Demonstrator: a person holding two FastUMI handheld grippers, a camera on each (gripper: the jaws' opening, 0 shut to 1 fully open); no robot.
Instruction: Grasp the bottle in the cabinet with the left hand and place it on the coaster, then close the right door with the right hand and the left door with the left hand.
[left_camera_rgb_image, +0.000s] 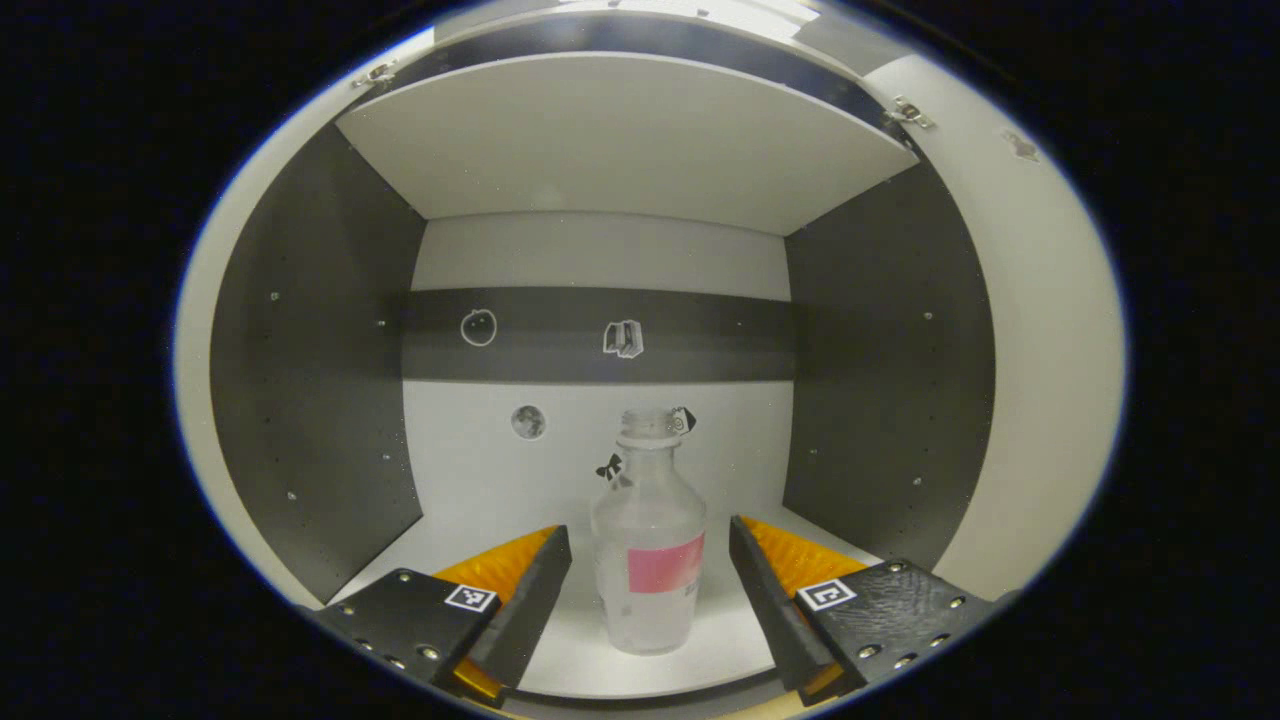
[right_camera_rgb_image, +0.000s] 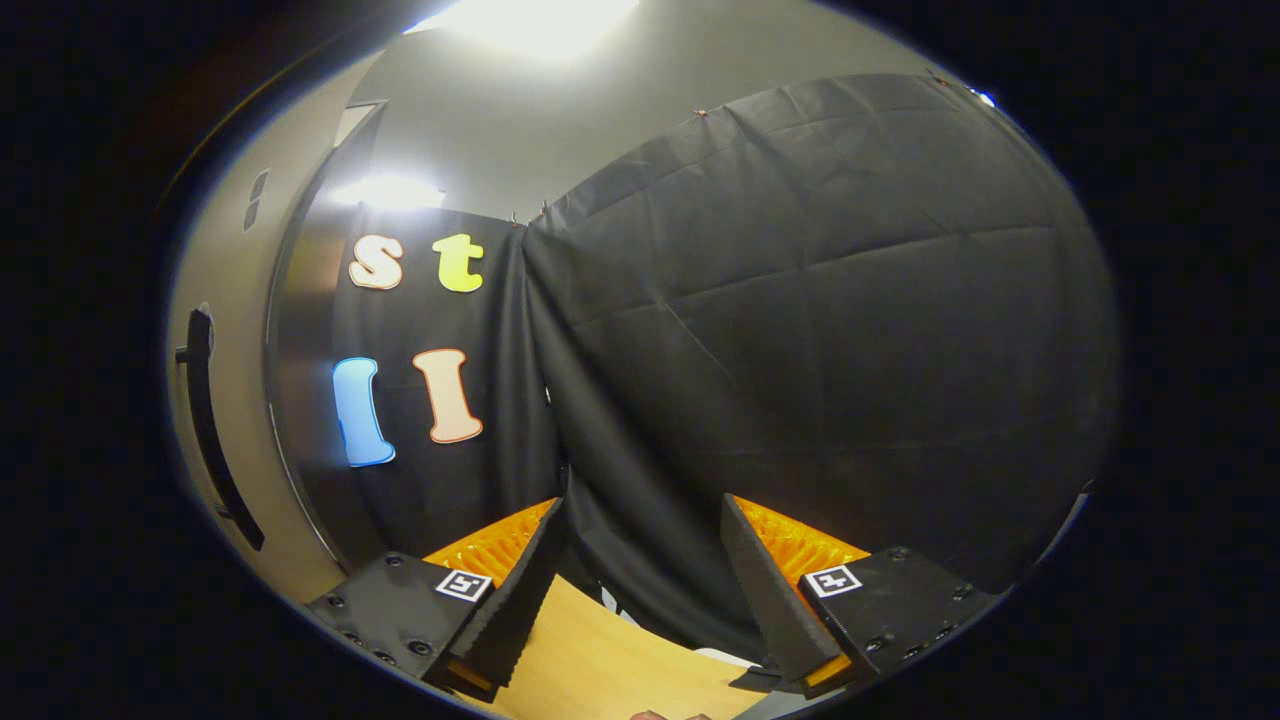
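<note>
A clear plastic bottle (left_camera_rgb_image: 648, 545) with a pink label stands upright on the white cabinet floor (left_camera_rgb_image: 500, 500), in the left gripper view. My left gripper (left_camera_rgb_image: 650, 545) is open, with one finger on each side of the bottle and a gap to each. Both cabinet doors are swung open: the left door (left_camera_rgb_image: 200, 400) and the right door (left_camera_rgb_image: 1050, 350) frame the compartment. In the right gripper view my right gripper (right_camera_rgb_image: 640, 540) is open with nothing between its fingers, above a wooden table top (right_camera_rgb_image: 610, 670). An open cabinet door (right_camera_rgb_image: 215, 420) with a dark handle stands at its left.
A white shelf (left_camera_rgb_image: 620, 140) roofs the compartment, with dark side walls (left_camera_rgb_image: 310, 380) on both sides. Small stickers mark the back wall. Black cloth (right_camera_rgb_image: 800, 350) hangs close behind the table in the right gripper view.
</note>
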